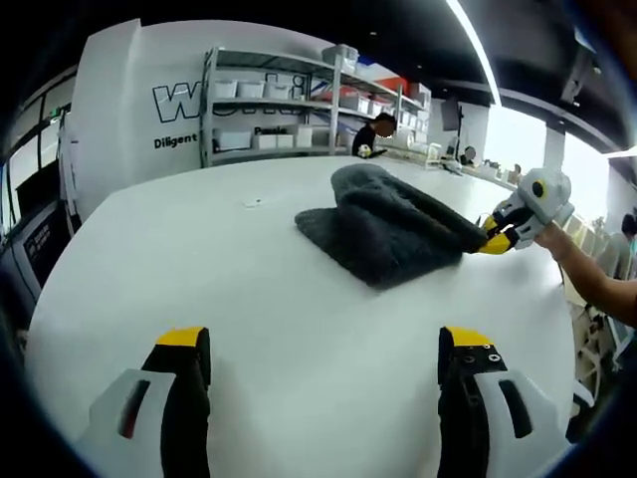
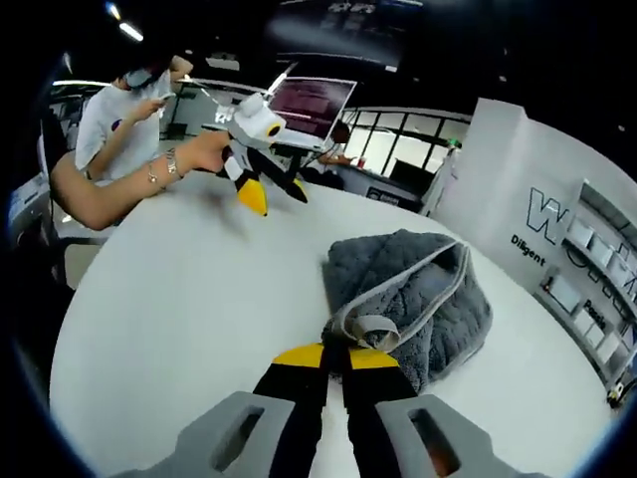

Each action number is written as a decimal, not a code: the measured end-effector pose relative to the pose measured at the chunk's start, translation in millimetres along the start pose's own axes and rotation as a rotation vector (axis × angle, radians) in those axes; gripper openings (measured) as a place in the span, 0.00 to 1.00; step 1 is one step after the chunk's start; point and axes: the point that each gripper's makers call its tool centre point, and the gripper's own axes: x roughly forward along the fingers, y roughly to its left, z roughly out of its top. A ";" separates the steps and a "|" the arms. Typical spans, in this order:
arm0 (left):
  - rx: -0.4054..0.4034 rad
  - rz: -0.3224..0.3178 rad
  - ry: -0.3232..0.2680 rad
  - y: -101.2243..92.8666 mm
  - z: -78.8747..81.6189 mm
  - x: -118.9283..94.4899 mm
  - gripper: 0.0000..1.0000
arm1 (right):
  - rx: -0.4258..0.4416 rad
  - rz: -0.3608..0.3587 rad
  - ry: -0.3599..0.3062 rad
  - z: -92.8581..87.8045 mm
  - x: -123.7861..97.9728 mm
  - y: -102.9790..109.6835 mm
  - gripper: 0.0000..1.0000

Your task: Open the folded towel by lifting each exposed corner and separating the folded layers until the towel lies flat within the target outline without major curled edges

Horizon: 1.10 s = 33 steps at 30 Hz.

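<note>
In the left gripper view, the left gripper rises from 6 o'clock with its two yellow-tipped jaws spread wide apart and nothing between them, only bare white table ahead. Just right of centre, toward 1 o'clock, the grey towel lies on the table, still folded, its far part humped up and its right edge drawn out to a point. At 3 o'clock the right gripper has that point pinched in its closed yellow tips, with a hand and bare forearm behind it running off the right edge. Shelves with white boxes stand against the far wall at 12 o'clock. In the right gripper view, a seated person in a white shirt is at 10 o'clock, and the left gripper hangs above the table near 11 o'clock, held by a hand, jaws apart and clear of the cloth. At centre, the right gripper comes up from 6 o'clock with its jaws pressed together on the light-grey hem of the towel, at the near corner, which curls up between the tips. The rest of the towel spreads away toward 2 o'clock, the top layer peeled partly back so the hem runs in a loop across the darker pile. A white wall with lettering stands at 3 o'clock.
</note>
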 end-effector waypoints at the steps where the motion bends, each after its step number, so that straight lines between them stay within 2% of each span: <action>1: -0.001 0.000 0.000 0.0 -0.1 0.0 0.93 | 0.012 0.003 0.006 -1.5 0.4 -0.4 0.02; 10: -0.006 0.011 0.002 2.8 -1.2 -0.8 0.93 | 0.087 0.022 0.046 -14.0 2.7 3.4 0.02; 16: -0.001 0.012 0.012 2.3 -2.7 0.9 0.93 | 0.105 0.029 0.066 -19.4 5.0 9.0 0.02; 20: -0.003 0.013 0.011 2.7 -2.6 0.8 0.93 | 0.185 0.041 0.070 -20.4 5.2 11.0 0.03; 24: -0.002 0.013 0.014 2.4 -3.3 1.0 0.93 | 0.161 0.042 0.054 -18.2 2.4 12.6 0.07; 27: -0.002 0.012 0.012 2.0 -2.7 0.8 0.93 | 0.096 0.017 0.019 -9.9 -1.9 14.0 0.14; 31: 0.001 0.012 0.016 1.6 -3.6 0.9 0.93 | 0.080 -0.065 -0.002 -1.5 -13.2 7.3 0.26; 33: -0.003 0.013 0.018 1.6 -4.0 1.1 0.93 | 0.076 -0.112 -0.041 7.2 -20.7 0.4 0.28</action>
